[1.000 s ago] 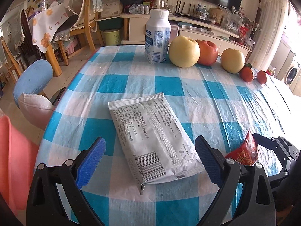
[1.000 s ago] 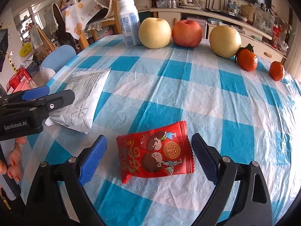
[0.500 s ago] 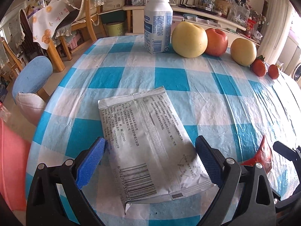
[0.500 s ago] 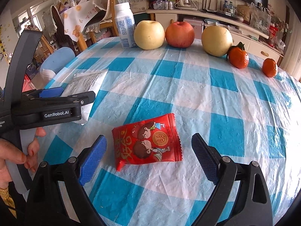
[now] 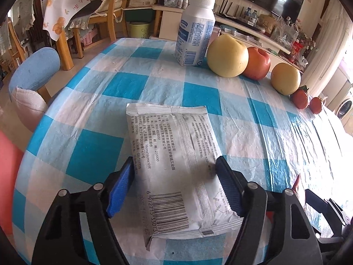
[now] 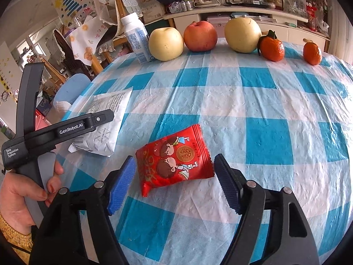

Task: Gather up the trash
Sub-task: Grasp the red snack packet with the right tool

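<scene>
Your left gripper (image 5: 174,181) pinches the white pack (image 5: 176,165), barcode end near, long axis running away; your right gripper (image 6: 173,176) straddles, half open, the red packet (image 6: 174,156), tilted right; "GenRobot.AI" shows

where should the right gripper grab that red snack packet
Grip the puffy middle of the red snack packet, pads on its two side edges, coming from the near end where the right gripper already straddles it. It lies flat on the tablecloth, tilted slightly, so come in low.
</scene>
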The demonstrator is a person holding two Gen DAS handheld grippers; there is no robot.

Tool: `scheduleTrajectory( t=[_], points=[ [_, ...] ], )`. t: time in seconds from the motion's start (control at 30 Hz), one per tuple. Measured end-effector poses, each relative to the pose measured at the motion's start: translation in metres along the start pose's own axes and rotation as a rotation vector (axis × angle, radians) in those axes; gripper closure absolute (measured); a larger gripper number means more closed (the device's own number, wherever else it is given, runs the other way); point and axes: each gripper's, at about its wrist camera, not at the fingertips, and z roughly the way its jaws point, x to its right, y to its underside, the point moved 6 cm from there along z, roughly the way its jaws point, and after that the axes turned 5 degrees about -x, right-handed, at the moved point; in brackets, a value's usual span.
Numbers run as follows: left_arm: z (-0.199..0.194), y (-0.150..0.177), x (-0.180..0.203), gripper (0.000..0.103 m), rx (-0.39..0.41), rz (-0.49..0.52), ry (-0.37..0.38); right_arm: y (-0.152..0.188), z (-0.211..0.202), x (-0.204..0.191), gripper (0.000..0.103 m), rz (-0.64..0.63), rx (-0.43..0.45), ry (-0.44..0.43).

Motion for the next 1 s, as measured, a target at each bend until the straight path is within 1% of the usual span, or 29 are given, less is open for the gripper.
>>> scheduleTrajectory(
  t=[0.03, 0.1, 0.2, 0.37, 0.4, 0.43, 0.47, 0.5, 0.53, 0.6, 0.7, 0.77, 0.8, 0.87, 0.9, 0.93, 1.0],
  points=[
    [-0.001, 0.000, 0.000, 0.040, 0.001, -0.004, 0.014, -0.001, 0.001, -0.001, 0.032, -0.007, 0.004, 0.002],
    [-0.002, 0.001, 0.002, 0.042, -0.001, -0.002, 0.033, -0.004, 0.003, -0.002, 0.033, -0.025, 0.008, -0.004],
    [-0.002, 0.003, 0.004, 0.043, 0.000, 0.009, 0.031, -0.007, 0.008, -0.007, 0.033, -0.063, 0.009, -0.016],
    [-0.003, 0.005, 0.006, 0.042, -0.006, 0.029, 0.031, -0.009, 0.012, -0.021, 0.033, -0.139, -0.029, -0.096],
    [-0.003, 0.005, 0.006, 0.041, -0.008, 0.032, 0.030, -0.009, 0.011, -0.022, 0.033, -0.153, -0.028, -0.091],
    [-0.003, 0.005, 0.006, 0.037, -0.009, 0.033, 0.022, -0.010, 0.010, -0.022, 0.033, -0.163, -0.023, -0.074],
    [-0.002, 0.005, 0.006, 0.034, -0.012, 0.037, 0.017, -0.010, 0.009, -0.021, 0.033, -0.164, -0.021, -0.058],
    [-0.001, 0.005, 0.007, 0.028, -0.013, 0.044, 0.007, -0.011, 0.008, -0.018, 0.032, -0.156, -0.022, -0.045],
    [-0.001, 0.005, 0.008, 0.021, -0.014, 0.053, -0.007, -0.011, 0.008, -0.014, 0.028, -0.140, -0.025, -0.036],
    [0.000, 0.006, 0.013, 0.015, -0.013, 0.086, -0.035, -0.010, 0.006, -0.008, 0.026, -0.111, -0.023, -0.015],
    [0.002, 0.007, 0.020, 0.010, -0.009, 0.129, -0.058, -0.006, 0.001, -0.008, 0.025, -0.109, -0.014, 0.008],
    [0.003, 0.007, 0.022, 0.010, -0.011, 0.131, -0.057, -0.001, -0.002, -0.012, 0.026, -0.116, -0.014, 0.012],
    [0.004, 0.008, 0.022, 0.010, -0.012, 0.128, -0.053, 0.001, -0.004, -0.015, 0.026, -0.120, -0.016, 0.000],
    [0.005, 0.008, 0.023, 0.010, -0.018, 0.125, -0.044, 0.007, -0.006, -0.021, 0.036, -0.123, -0.031, -0.028],
    [0.006, 0.009, 0.024, 0.010, -0.020, 0.125, -0.040, 0.010, -0.006, -0.024, 0.044, -0.120, -0.043, -0.039],
    [0.007, 0.009, 0.025, 0.009, -0.023, 0.126, -0.036, 0.012, -0.005, -0.026, 0.046, -0.115, -0.054, -0.048],
    [0.008, 0.010, 0.028, 0.008, -0.022, 0.146, -0.051, 0.017, 0.000, -0.027, 0.047, -0.102, -0.075, -0.070]
  ],
)
